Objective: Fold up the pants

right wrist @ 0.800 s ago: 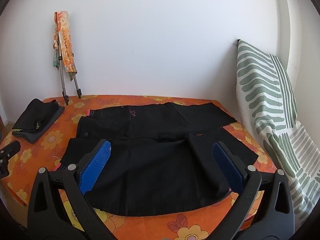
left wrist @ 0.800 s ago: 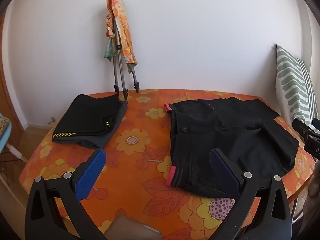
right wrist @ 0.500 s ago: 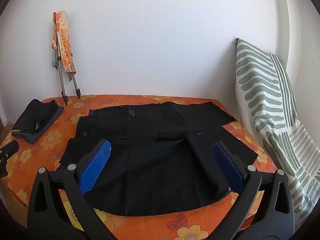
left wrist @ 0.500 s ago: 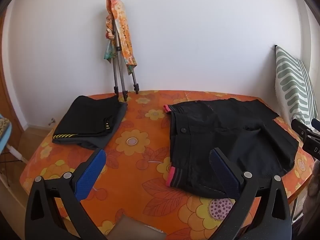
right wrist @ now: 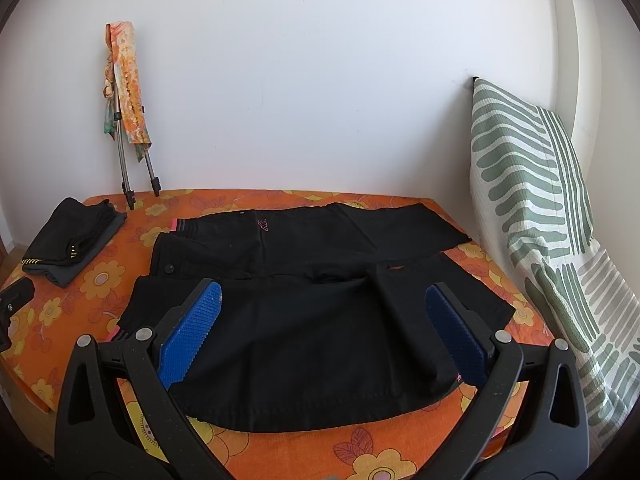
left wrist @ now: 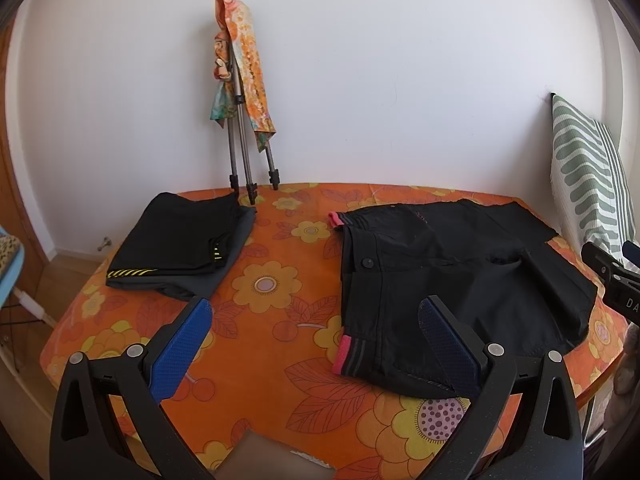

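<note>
Presently, pants: black pants (right wrist: 304, 300) spread flat on the floral table (left wrist: 272, 320), beneath the right tool.
Left tool (left wrist: 316, 344): fingers wide apart, empty, pants at its 2 o'clock.
Right tool (right wrist: 322, 330): fingers wide apart, empty.
Folded clothes (left wrist: 180, 248): 10 o'clock, well apart from pants.

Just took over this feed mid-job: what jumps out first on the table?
The loud orange flowered tablecloth first, then the black pants spread flat across its middle and right, pink waistband toward the left. A folded dark pile sits at the far left by a tripod leaning on the wall; the left gripper and right gripper hover open, holding nothing.
</note>
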Available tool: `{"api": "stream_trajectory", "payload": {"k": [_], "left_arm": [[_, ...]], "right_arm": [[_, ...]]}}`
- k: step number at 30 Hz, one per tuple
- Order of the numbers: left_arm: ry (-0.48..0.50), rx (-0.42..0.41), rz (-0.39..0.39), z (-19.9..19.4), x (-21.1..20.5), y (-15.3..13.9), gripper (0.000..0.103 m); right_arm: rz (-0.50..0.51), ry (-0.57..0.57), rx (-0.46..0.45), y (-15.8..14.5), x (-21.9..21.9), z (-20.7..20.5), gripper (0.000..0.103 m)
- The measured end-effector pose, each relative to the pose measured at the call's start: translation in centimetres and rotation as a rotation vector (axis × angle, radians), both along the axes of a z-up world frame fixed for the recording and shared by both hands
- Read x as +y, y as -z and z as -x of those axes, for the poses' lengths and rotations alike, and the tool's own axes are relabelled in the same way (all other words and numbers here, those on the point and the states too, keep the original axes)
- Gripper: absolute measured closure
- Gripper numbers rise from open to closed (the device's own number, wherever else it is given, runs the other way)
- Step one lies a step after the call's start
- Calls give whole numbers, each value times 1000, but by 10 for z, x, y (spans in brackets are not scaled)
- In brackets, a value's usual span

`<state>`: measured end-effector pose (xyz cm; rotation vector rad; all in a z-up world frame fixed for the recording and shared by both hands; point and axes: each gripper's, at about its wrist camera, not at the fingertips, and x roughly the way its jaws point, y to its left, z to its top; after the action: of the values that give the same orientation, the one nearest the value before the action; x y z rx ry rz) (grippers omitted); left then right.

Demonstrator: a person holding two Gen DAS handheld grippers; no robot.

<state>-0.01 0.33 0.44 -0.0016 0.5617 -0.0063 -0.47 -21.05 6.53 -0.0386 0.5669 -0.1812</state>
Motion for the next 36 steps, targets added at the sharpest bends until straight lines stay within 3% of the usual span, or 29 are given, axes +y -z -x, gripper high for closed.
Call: {"api": "stream_trajectory", "payload": {"k": [36], "left_arm": [[2,1,2,2,0,2,0]], "right_arm": [[-6,1,3,0,-2,0,0]]}}
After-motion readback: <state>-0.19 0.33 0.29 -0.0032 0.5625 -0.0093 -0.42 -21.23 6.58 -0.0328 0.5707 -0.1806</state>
